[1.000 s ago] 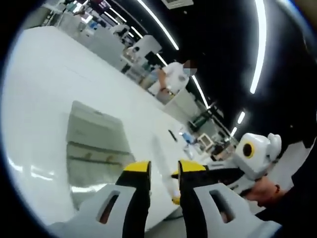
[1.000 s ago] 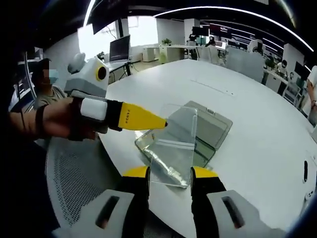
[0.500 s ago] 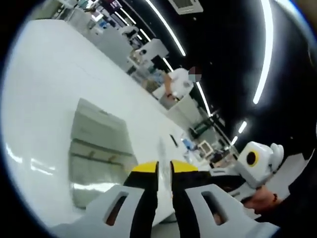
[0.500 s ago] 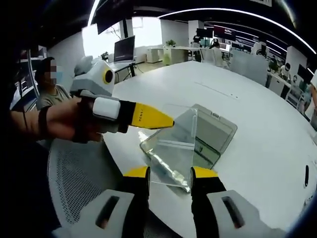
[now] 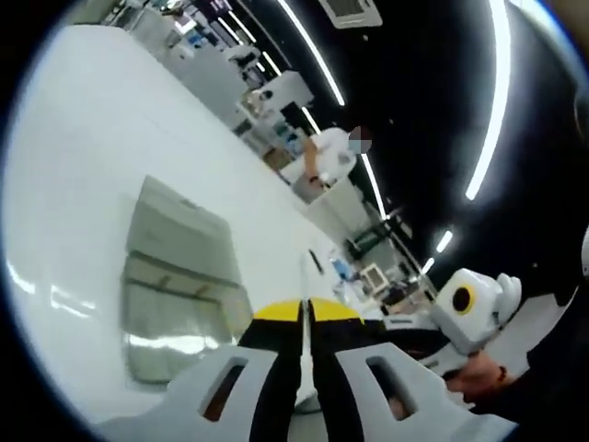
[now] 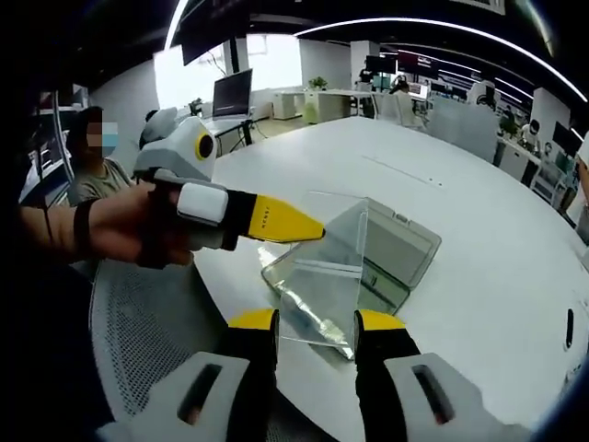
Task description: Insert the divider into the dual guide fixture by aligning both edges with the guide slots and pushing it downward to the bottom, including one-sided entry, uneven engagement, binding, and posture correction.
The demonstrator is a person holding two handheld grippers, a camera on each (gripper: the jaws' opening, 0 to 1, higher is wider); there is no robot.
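Note:
The divider (image 6: 324, 276) is a clear sheet held upright over the white table (image 6: 479, 212). My right gripper (image 6: 317, 322) is shut on its lower part, one jaw at each side edge. My left gripper (image 6: 308, 227) reaches in from the left with its yellow tips on the sheet's upper left edge. In the left gripper view the divider (image 5: 303, 276) shows edge-on as a thin pale line, and my left gripper (image 5: 304, 311) is shut on it. Behind the sheet the clear dual guide fixture (image 6: 396, 249) (image 5: 175, 276) lies flat on the table. The right gripper (image 5: 405, 324) enters from the right.
A seated person (image 6: 92, 175) and a mesh chair (image 6: 156, 341) are at the table's near left edge. A dark pen (image 6: 568, 318) lies far right on the table. A person in white (image 5: 327, 152) stands beyond the table among desks and monitors.
My left gripper's jaws have gone from open to shut on the divider's edge. The right gripper keeps the sheet where it was.

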